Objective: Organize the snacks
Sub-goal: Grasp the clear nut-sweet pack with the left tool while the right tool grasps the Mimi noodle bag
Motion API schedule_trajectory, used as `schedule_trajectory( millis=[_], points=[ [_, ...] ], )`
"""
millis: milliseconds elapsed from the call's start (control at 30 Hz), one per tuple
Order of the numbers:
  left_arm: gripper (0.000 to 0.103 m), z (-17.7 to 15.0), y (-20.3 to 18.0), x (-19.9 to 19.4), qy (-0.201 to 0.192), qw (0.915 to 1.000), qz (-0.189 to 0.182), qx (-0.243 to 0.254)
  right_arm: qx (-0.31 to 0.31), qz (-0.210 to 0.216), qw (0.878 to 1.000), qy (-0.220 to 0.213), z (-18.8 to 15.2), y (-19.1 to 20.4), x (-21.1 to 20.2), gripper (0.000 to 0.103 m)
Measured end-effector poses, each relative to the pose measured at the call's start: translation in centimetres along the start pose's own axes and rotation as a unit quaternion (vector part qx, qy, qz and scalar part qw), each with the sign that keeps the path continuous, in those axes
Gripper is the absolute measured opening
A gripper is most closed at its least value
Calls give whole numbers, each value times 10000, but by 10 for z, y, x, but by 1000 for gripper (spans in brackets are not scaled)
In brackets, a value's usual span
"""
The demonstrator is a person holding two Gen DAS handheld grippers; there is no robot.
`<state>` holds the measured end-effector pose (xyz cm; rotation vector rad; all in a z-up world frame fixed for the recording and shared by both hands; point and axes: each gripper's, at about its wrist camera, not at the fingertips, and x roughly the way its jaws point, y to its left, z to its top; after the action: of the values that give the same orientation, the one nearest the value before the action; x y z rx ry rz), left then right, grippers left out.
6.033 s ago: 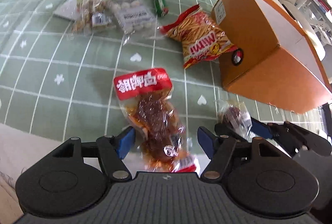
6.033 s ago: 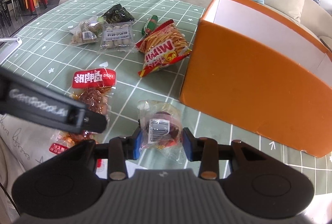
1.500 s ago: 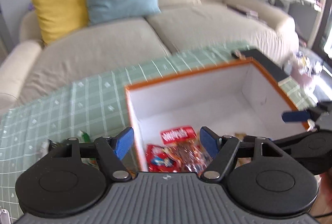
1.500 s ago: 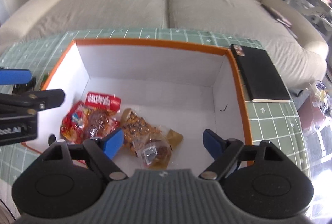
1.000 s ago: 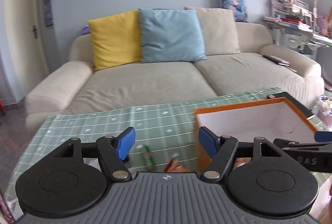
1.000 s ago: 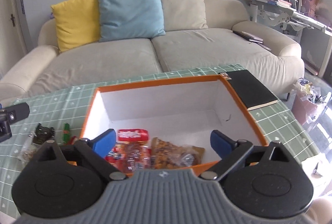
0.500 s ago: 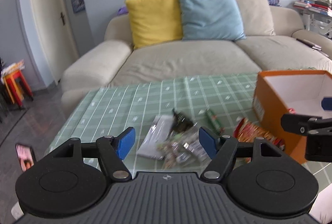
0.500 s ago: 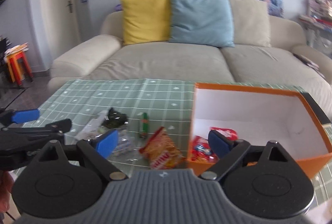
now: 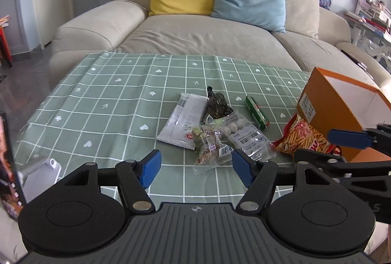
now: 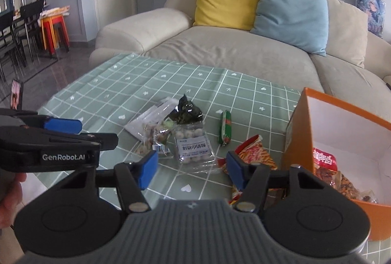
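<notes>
Several snacks lie on the green checked tablecloth [image 9: 117, 102]: a white packet [image 9: 182, 121], a dark green packet [image 9: 217, 105], a clear nut bag [image 9: 210, 144], a clear bag of white balls [image 9: 246, 137], a green sausage stick [image 9: 256, 112] and a red chip bag [image 9: 304, 139]. The orange box [image 10: 342, 142] at the right holds red and brown snack bags [image 10: 325, 161]. My left gripper [image 9: 196, 167] is open and empty, just short of the nut bag. My right gripper [image 10: 190, 166] is open and empty above the ball bag [image 10: 193, 144] and chip bag [image 10: 254, 154].
A beige sofa [image 9: 195, 32] with yellow and blue cushions stands behind the table. A phone on a stand [image 9: 7, 166] sits at the table's left near edge. Chairs and red stools [image 10: 53, 27] stand far left.
Both grippers have swung left and down from the orange box toward the loose snacks; the snacks now sit closer and larger between the open fingers.
</notes>
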<state>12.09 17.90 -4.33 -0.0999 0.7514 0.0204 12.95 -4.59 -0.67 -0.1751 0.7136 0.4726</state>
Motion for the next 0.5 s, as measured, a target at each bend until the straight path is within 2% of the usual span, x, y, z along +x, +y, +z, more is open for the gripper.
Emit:
schedule_trajectory(
  millis=[100,233,333,500],
  points=[
    [78,5,1,15,110,9998,-156,-37,-152,-59,9998,64,0,6,15,56],
    [78,12,4,36,169,9987,-461,-143,-472,-376,9981,147,1,11,35,55],
    [78,18,-1,54,258,9990,-354,-129,-948,-672,9930,188,3,13,49,56],
    [80,28,-12,80,499,9986,-164,8,-1687,-1143,9770,632,10,8,82,65]
  ],
)
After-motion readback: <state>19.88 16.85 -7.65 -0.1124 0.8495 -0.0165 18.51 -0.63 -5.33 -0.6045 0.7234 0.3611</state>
